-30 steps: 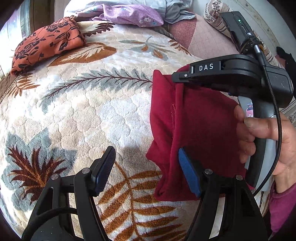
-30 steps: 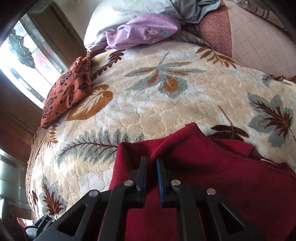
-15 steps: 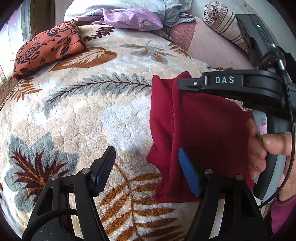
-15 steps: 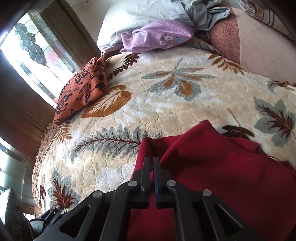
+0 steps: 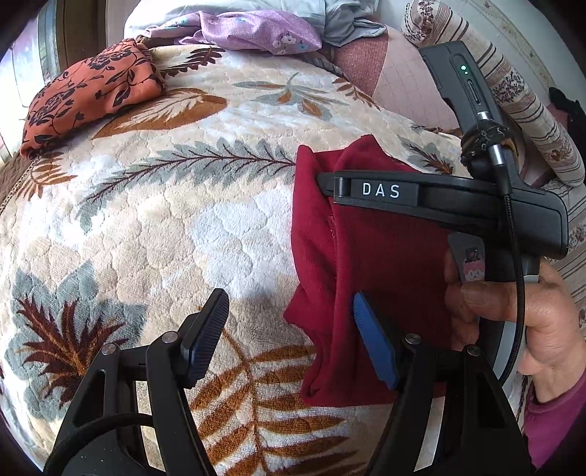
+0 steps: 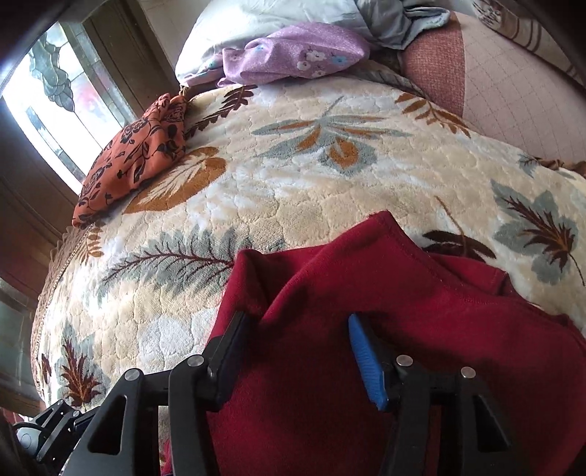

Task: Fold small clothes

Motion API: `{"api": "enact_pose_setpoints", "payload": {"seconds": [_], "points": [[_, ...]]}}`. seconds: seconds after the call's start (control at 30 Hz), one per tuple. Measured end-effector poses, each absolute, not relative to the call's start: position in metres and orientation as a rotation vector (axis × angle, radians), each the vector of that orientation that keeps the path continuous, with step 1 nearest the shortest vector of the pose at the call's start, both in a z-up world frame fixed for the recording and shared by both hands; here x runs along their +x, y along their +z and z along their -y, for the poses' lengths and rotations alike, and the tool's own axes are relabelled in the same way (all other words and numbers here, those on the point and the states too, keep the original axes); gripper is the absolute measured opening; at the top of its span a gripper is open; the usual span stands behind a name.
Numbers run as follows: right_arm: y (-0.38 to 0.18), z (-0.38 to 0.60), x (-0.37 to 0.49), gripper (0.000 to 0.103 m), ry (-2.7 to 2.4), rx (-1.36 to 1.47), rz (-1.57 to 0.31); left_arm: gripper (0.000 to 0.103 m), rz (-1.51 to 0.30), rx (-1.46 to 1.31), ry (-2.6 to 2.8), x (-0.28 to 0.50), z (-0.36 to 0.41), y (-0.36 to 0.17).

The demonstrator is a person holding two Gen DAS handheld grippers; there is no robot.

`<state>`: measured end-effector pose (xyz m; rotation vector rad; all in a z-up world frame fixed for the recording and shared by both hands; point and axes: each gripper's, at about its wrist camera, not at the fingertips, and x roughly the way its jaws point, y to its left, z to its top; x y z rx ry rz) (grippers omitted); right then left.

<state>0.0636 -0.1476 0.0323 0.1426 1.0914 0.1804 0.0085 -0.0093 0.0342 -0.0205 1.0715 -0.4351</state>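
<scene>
Both black claws are showing silver screws and blue pads; the right claw (image 5: 329, 183) is wearing a white "DAS" label, with a bare hand (image 5: 512, 311) and magenta sleeve (image 5: 553, 428) at lower right.

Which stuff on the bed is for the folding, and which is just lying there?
For the folding:
red garment
left gripper
right gripper

Just lying there:
orange flowery cloth
purple flowery cloth
grey cloth
leaf-patterned blanket

The left tongs (image 5: 289, 337) are held wide open above the leaf-patterned blanket (image 5: 190, 227) — nothing is gripped. A red garment (image 5: 373, 278) is lying folded beside them, with the right tongs (image 5: 324, 179) at its upper edge. An orange floral cloth (image 5: 88, 91) is seen well apart.
</scene>
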Motion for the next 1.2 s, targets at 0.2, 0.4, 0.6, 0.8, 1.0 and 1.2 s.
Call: {"api": "enact_pose_setpoints", "payload": {"seconds": [0.2, 0.4, 0.6, 0.8, 1.0, 1.2], "points": [[0.048, 0.172, 0.056, 0.057, 0.226, 0.302, -1.074, 0.071, -1.087, -0.060, -0.454, 0.013, 0.008, 0.030], [0.052, 0.182, 0.053, 0.069, 0.196, 0.332, -1.101, 0.071, -1.088, -0.061, -0.470, 0.013, 0.013, 0.029], [0.050, 0.168, 0.054, 0.069, 0.228, 0.337, -1.102, 0.071, -1.090, -0.071, -0.470, 0.014, 0.012, 0.028], [0.045, 0.133, 0.072, 0.076, 0.216, 0.204, -1.138, 0.071, -1.105, -0.091, -0.479, 0.015, 0.010, 0.025], [0.027, 0.112, 0.082, 0.080, 0.165, -0.017, -1.182, 0.071, -1.116, -0.104, -0.481, 0.017, 0.010, 0.023], [0.044, 0.137, 0.065, 0.026, 0.211, 0.052, -1.087, 0.071, -1.114, -0.098, -0.558, 0.015, 0.024, 0.024]]}}
